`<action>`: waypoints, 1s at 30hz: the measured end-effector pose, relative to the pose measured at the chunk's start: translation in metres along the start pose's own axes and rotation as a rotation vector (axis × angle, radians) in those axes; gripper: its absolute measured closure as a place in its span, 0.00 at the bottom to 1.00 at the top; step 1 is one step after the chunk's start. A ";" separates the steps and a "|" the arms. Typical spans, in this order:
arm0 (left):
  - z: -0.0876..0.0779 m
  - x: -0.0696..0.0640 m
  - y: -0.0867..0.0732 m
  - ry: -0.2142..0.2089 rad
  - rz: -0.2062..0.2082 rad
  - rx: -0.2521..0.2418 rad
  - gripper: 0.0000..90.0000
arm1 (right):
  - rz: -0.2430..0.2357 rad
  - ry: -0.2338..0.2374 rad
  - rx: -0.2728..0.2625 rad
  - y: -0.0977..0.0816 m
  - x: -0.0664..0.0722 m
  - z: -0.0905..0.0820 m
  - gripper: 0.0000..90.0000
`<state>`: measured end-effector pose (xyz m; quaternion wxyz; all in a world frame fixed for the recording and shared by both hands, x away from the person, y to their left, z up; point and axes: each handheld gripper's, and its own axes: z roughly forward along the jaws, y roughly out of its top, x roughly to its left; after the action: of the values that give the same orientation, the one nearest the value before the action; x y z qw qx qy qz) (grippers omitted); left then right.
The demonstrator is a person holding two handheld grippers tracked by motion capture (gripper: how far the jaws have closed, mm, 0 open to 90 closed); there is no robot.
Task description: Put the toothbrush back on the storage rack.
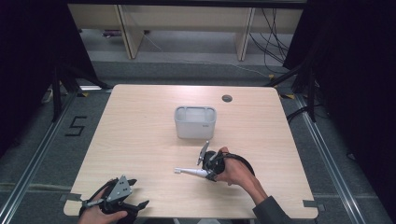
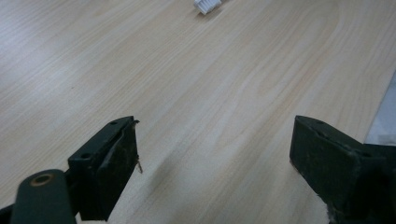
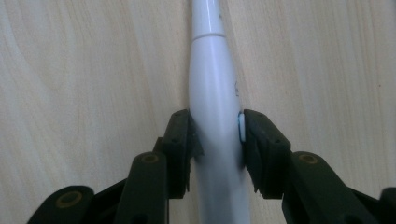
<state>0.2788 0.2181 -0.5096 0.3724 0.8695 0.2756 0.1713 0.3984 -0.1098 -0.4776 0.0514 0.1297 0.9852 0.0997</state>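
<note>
The table (image 1: 140, 135) looks like pale wood with fine grain lines, smooth and a little shiny where the light hits it. On the table, the toothbrush (image 3: 215, 107) is white plastic, very smooth and glossy, with a thin seam around its neck. The right gripper (image 3: 217, 140) has black jaws of matt plastic with small brass-coloured rivets. The left gripper (image 2: 215, 163) has the same dull black jaws, scuffed and rough at the edges, and a flat grey plate on top that looks like metal. Behind the toothbrush, the bin (image 1: 195, 122) is pale plastic, smooth and a bit see-through.
</note>
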 end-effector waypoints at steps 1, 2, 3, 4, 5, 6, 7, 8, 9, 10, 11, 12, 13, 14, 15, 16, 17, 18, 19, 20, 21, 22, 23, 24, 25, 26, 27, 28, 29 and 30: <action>-0.001 0.000 0.000 -0.010 0.000 0.002 0.16 | 0.015 0.004 0.015 0.001 0.000 0.000 0.71; -0.001 -0.001 0.000 -0.011 -0.002 0.002 0.16 | 0.038 0.008 0.029 0.002 0.001 0.000 0.72; -0.001 -0.001 0.000 -0.010 -0.004 -0.001 0.16 | 0.007 0.003 0.033 0.003 -0.001 0.000 0.73; -0.001 -0.001 0.000 -0.009 -0.008 -0.003 0.16 | 0.012 0.013 0.061 0.006 -0.001 0.001 0.73; -0.001 -0.001 0.000 -0.016 -0.010 -0.002 0.16 | 0.023 0.019 0.084 0.008 0.000 0.000 0.73; 0.000 -0.002 0.000 -0.011 -0.012 -0.020 0.16 | 0.023 0.019 0.084 0.008 0.000 0.000 0.73; 0.000 -0.002 0.000 -0.012 -0.010 -0.021 0.16 | 0.055 0.036 0.099 0.011 0.001 0.000 0.73; 0.000 -0.002 0.000 -0.012 -0.010 -0.021 0.16 | 0.055 0.036 0.099 0.011 0.001 0.000 0.73; -0.001 -0.001 0.000 -0.012 -0.008 -0.004 0.16 | 0.027 0.036 0.111 0.012 -0.002 0.001 0.73; -0.001 -0.001 0.000 -0.012 -0.008 -0.004 0.16 | 0.027 0.036 0.111 0.012 -0.002 0.001 0.73; -0.001 0.000 0.000 -0.011 0.001 -0.001 0.16 | 0.028 0.031 0.121 0.014 -0.003 0.001 0.73; -0.001 0.000 0.000 -0.011 0.001 -0.001 0.16 | 0.041 0.049 0.120 0.014 -0.004 0.002 0.73; 0.000 -0.002 0.000 -0.009 -0.010 -0.017 0.16 | 0.039 0.054 0.120 0.014 -0.005 0.002 0.73; 0.000 -0.002 0.000 -0.013 -0.011 -0.021 0.16 | 0.039 0.054 0.120 0.014 -0.005 0.002 0.73; 0.000 -0.002 0.000 -0.012 -0.011 -0.020 0.16 | 0.052 0.060 0.120 0.014 -0.006 0.002 0.74; 0.000 -0.002 0.000 -0.012 -0.011 -0.020 0.16 | 0.052 0.060 0.120 0.014 -0.006 0.002 0.74; -0.002 -0.001 0.000 -0.011 0.000 -0.001 0.16 | 0.048 0.053 0.116 0.014 -0.006 0.001 0.74; -0.002 -0.001 0.000 -0.011 0.000 -0.001 0.16 | 0.053 0.061 0.115 0.013 -0.007 0.002 0.74; 0.000 -0.002 0.000 -0.012 -0.012 -0.020 0.16 | 0.059 0.068 0.115 0.014 -0.007 0.002 0.74; 0.000 -0.002 0.000 -0.012 -0.012 -0.020 0.16 | 0.059 0.068 0.115 0.014 -0.007 0.002 0.74; 0.000 -0.002 0.000 -0.012 -0.013 -0.019 0.16 | 0.059 0.068 0.116 0.014 -0.008 0.002 0.74; 0.000 -0.002 0.000 -0.012 -0.013 -0.019 0.16 | 0.051 0.066 0.118 0.014 -0.009 0.002 0.74; -0.001 -0.001 0.000 -0.012 -0.008 -0.008 0.16 | 0.048 0.067 0.113 0.014 -0.009 0.002 0.74; 0.000 -0.002 0.000 -0.012 -0.012 -0.020 0.16 | 0.054 0.071 0.115 0.014 -0.009 0.002 0.74; 0.000 -0.002 0.000 -0.013 -0.010 -0.020 0.16 | 0.055 0.069 0.118 0.014 -0.009 0.002 0.74; 0.000 -0.002 0.000 -0.013 -0.010 -0.020 0.16 | 0.051 0.067 0.116 0.014 -0.009 0.002 0.74; -0.001 -0.002 0.000 -0.013 -0.011 -0.006 0.16 | 0.050 0.072 0.113 0.014 -0.009 0.002 0.74; -0.001 -0.001 0.000 -0.012 -0.008 -0.009 0.16 | 0.079 0.082 0.117 0.014 -0.007 0.002 0.74; -0.001 0.000 0.000 -0.011 0.001 -0.001 0.16 | 0.080 0.081 0.115 0.014 -0.008 0.002 0.74; -0.001 0.000 0.000 -0.011 0.001 -0.001 0.16 | 0.080 0.081 0.115 0.014 -0.008 0.002 0.74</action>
<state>0.2778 0.2185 -0.5085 0.3742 0.8703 0.2730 0.1671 0.4094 -0.0980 -0.4765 0.0001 0.1674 0.9846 0.0500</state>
